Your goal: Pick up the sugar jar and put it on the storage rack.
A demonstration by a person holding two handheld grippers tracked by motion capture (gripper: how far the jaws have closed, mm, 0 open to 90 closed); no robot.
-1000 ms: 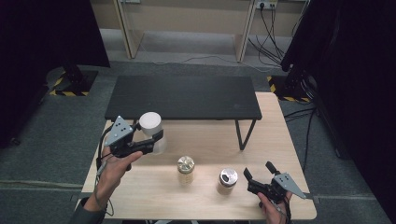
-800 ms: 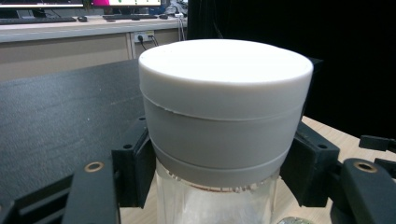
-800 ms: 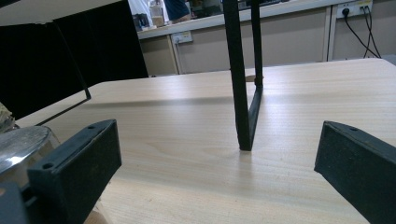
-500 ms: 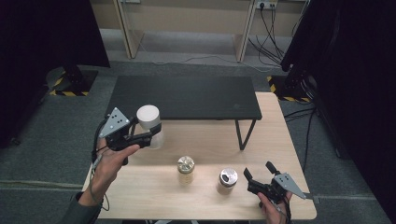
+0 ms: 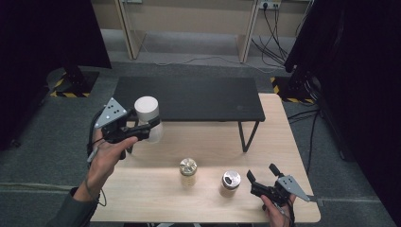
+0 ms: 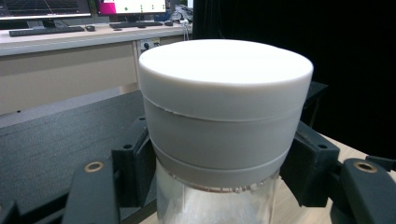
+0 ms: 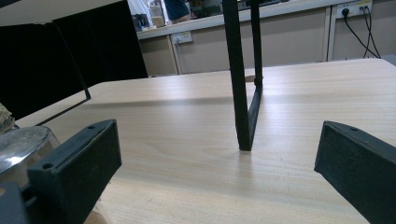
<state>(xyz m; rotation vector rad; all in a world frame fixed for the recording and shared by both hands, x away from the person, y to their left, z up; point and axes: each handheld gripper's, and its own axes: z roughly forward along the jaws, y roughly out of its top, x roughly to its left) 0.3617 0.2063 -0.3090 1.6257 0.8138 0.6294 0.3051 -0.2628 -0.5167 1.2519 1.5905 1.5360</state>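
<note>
A clear jar with a wide white lid (image 5: 147,109) hangs above the left part of the wooden table (image 5: 208,142). My left gripper (image 5: 149,128) is shut on it just below the lid. In the left gripper view the white-lidded jar (image 6: 224,93) stands upright between the black pads (image 6: 135,163), with my left gripper (image 6: 224,170) clamped on its neck. My right gripper (image 5: 262,177) rests low near the table's front right, open with nothing between its jaws. In the right gripper view my right gripper (image 7: 219,154) faces bare tabletop.
A gold-lidded jar (image 5: 188,171) and a silver-lidded jar (image 5: 230,183) stand on the table's front half, the silver one just left of my right gripper. A black raised shelf (image 5: 189,97) spans the back; its leg (image 7: 243,93) stands ahead of the right gripper.
My left gripper has lifted the white-lidded jar higher and drifted a little left. The right gripper and the two small jars have stayed put.
</note>
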